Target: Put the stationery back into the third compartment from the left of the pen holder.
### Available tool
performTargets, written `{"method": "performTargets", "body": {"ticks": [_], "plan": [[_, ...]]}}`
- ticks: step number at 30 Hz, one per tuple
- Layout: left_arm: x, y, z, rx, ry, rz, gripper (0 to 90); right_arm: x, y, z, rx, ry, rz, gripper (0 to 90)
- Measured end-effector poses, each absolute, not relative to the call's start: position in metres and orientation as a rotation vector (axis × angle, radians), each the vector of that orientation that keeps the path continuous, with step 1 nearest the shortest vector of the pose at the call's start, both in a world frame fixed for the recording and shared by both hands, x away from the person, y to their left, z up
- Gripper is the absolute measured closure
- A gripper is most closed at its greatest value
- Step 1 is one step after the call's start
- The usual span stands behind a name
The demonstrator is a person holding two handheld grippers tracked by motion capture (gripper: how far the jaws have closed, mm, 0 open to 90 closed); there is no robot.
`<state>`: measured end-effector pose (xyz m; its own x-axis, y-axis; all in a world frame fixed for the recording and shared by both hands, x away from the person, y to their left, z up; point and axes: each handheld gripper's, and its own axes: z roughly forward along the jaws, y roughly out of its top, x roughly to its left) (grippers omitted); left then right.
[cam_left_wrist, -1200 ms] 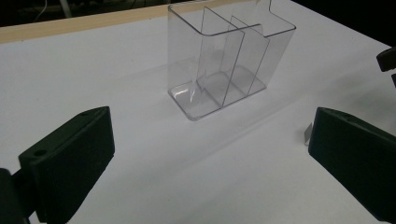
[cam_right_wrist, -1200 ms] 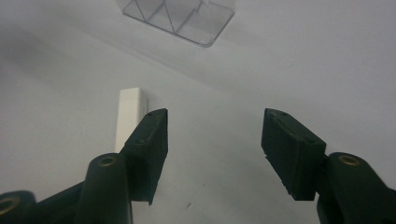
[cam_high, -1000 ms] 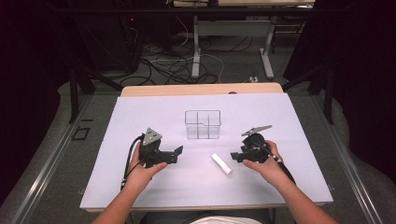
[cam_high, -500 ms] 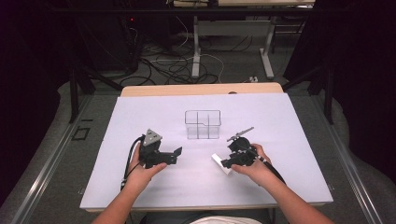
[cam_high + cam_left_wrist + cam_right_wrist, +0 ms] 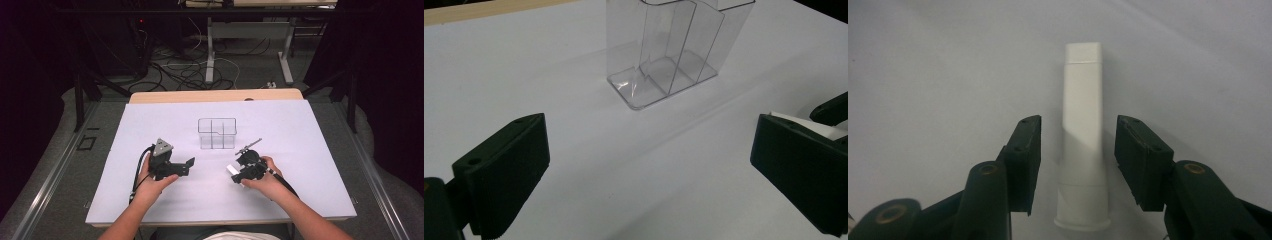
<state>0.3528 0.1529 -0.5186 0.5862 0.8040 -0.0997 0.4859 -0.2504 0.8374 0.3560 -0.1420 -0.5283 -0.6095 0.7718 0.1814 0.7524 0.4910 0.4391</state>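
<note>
At mid-frame we straddle the white tube (image 5: 1083,140) with our right tool (image 5: 1078,160), part-open and empty, closing comes next, while our left tool (image 5: 644,175) gapes wide and empty.

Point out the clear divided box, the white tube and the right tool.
Clear divided box (image 5: 217,133), high view, front wall.
White tube (image 5: 1082,125), right gripper view, mid-body.
Right tool (image 5: 1077,155), right gripper view, gap between tips.

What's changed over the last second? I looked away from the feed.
The right gripper swung in toward the table's middle and came down over the white tube, which now lies between its open jaws, not yet gripped. The left gripper, open, stayed put, as did the clear divided container and the tube itself.
</note>
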Motion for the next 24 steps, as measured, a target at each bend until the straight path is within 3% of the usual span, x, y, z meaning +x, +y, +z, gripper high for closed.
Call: {"method": "performTargets", "body": {"ticks": [13,16,24], "plan": [[0.354,0.1522,-0.5217,1.906,1.042,0.441,2.8,0.3564,-0.1381,-0.5314,1.36,2.701,0.657,60.9],[0.3544,0.1526,-0.5219,1.907,1.043,0.441,2.9,0.3567,-0.1374,-0.5326,1.369,2.685,0.66,66.5],[0.3546,0.1529,-0.522,1.907,1.044,0.439,3.0,0.3581,-0.1364,-0.5343,1.433,2.652,0.694,67.5]]}}
